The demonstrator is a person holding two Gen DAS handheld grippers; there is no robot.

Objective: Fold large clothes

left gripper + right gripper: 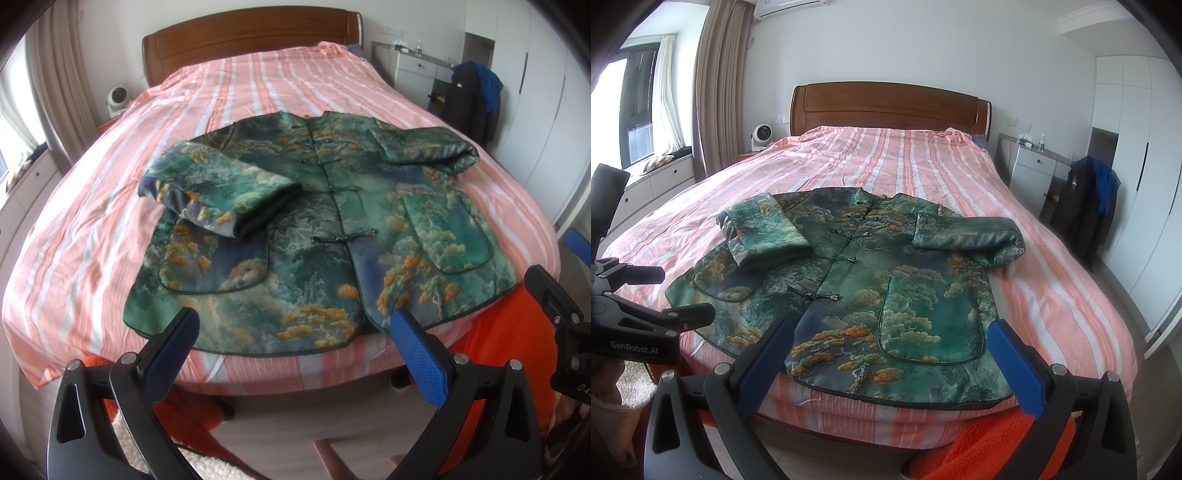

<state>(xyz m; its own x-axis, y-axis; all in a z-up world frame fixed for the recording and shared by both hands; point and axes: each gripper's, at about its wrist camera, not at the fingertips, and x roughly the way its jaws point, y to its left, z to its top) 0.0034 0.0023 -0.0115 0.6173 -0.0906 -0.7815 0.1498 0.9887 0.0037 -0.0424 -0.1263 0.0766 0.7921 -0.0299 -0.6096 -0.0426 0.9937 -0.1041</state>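
A green padded jacket (pixel 314 229) with a cloud and pine print lies flat, front up and buttoned, near the foot of the bed; it also shows in the right wrist view (pixel 871 295). Both sleeves are folded in over the chest: the left sleeve (pixel 221 195) and the right sleeve (pixel 424 147). My left gripper (pixel 295 332) is open and empty, held off the bed's foot, just short of the hem. My right gripper (pixel 892 343) is open and empty, over the hem's right half. The left gripper's body (pixel 646 317) shows at the right view's left edge.
The bed (pixel 258 85) has a pink striped sheet and a wooden headboard (pixel 886 107). An orange rug (pixel 990 439) lies on the floor at the foot. A desk (pixel 1034 166) and a chair with dark clothes (pixel 1086 199) stand to the right, white wardrobes beyond.
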